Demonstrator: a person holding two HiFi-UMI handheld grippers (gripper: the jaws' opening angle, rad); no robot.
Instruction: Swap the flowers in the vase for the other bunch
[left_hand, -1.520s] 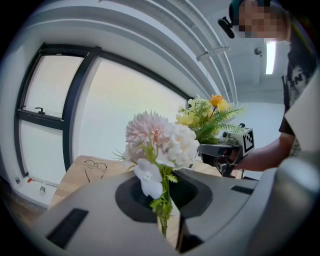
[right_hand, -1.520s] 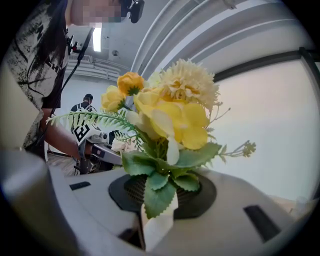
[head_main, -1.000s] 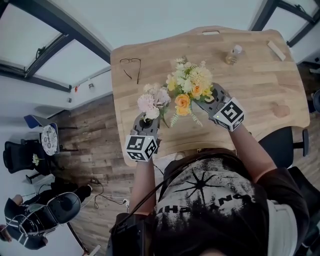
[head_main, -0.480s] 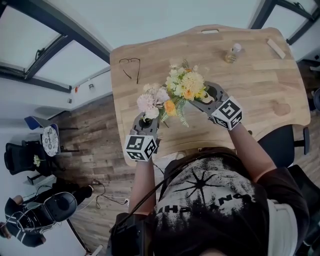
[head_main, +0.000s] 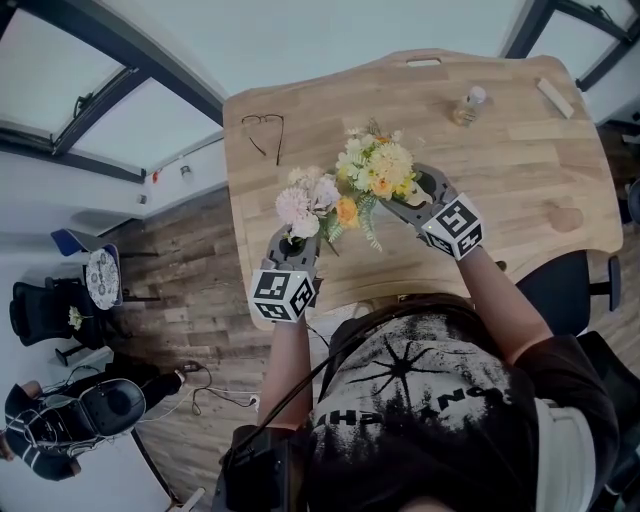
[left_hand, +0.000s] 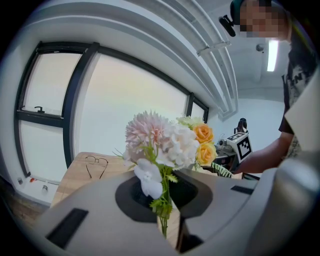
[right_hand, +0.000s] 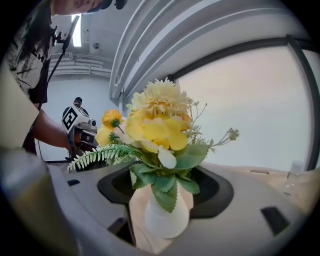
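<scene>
My left gripper (head_main: 294, 238) is shut on the green stem of the pink and white bunch (head_main: 308, 198), holding it upright above the table's near edge; in the left gripper view the bunch (left_hand: 160, 142) rises between the jaws. The yellow and orange bunch (head_main: 374, 170) stands in a small white vase (right_hand: 167, 219), which the flowers hide in the head view. My right gripper (head_main: 402, 206) straddles that vase and its jaws are opening. Bare wood shows between the vase and the jaws, and the pads do not press on it.
On the wooden table (head_main: 520, 170) a pair of glasses (head_main: 265, 130) lies at the far left. A small bottle (head_main: 467, 105) and a pale block (head_main: 553, 98) sit at the far right, with a pinkish patch (head_main: 562, 220) near the right edge. A dark chair (head_main: 575, 290) stands close right.
The yellow bunch has sunk towards the table with my right gripper, and that gripper's jaws have spread apart. The left gripper and the pink bunch have stayed put.
</scene>
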